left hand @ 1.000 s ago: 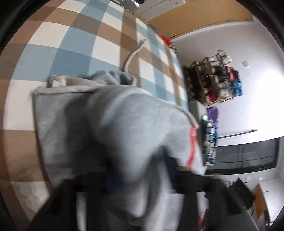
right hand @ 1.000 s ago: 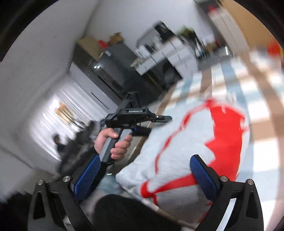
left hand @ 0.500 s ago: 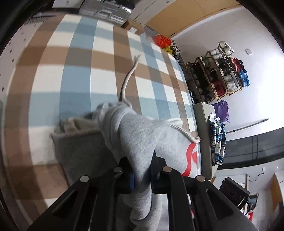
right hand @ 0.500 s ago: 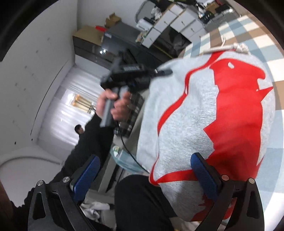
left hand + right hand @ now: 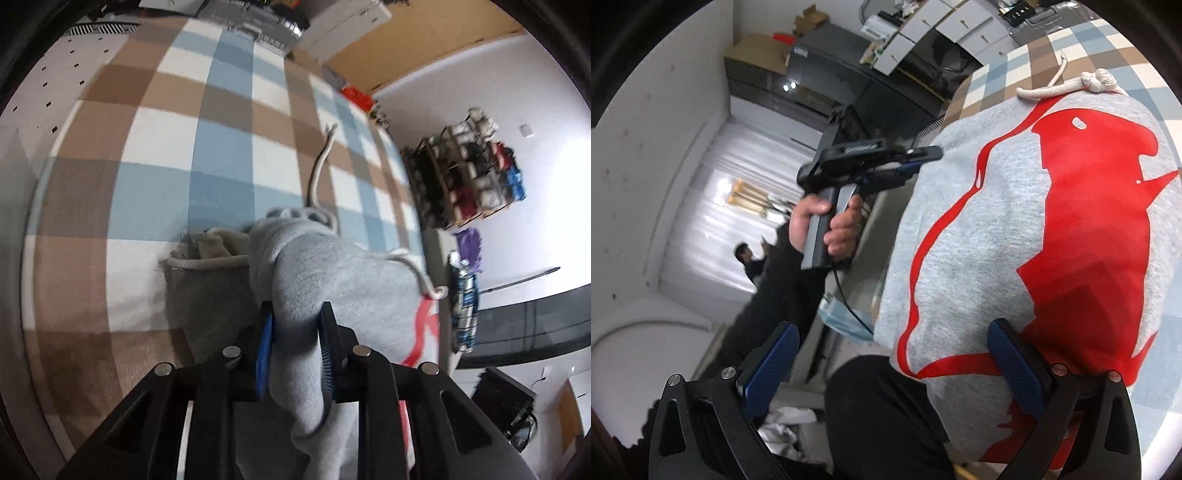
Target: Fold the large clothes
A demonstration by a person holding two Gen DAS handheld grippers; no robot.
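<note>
A grey hoodie (image 5: 351, 269) with a red print (image 5: 1089, 221) lies bunched on a bed with a blue, brown and white check cover (image 5: 166, 147). A fold of its cloth fills the gap of my left gripper (image 5: 295, 314), both blue pads touching it while the jaws are opening. In the right wrist view a hand (image 5: 827, 221) holds that left gripper (image 5: 923, 153) against the hoodie's (image 5: 979, 258) upper left edge. My right gripper (image 5: 890, 343) stands wide open at the hoodie's near edge, with nothing held. A white drawstring (image 5: 319, 173) trails across the cover; its knotted end (image 5: 1097, 81) lies on the hoodie's top.
A person's black trouser leg (image 5: 886, 413) sits just under the right gripper. A shoe rack (image 5: 469, 173) stands by the wall beyond the bed. Dark cabinets and white drawers (image 5: 942, 29) line the far side. Another person (image 5: 746, 258) stands far off. A blue mask (image 5: 846, 321) lies beside the bed.
The left gripper's pads now stand wider around the grey fold than half a second ago. The right gripper has sunk closer to the hoodie, whose red print now fills more of its view.
</note>
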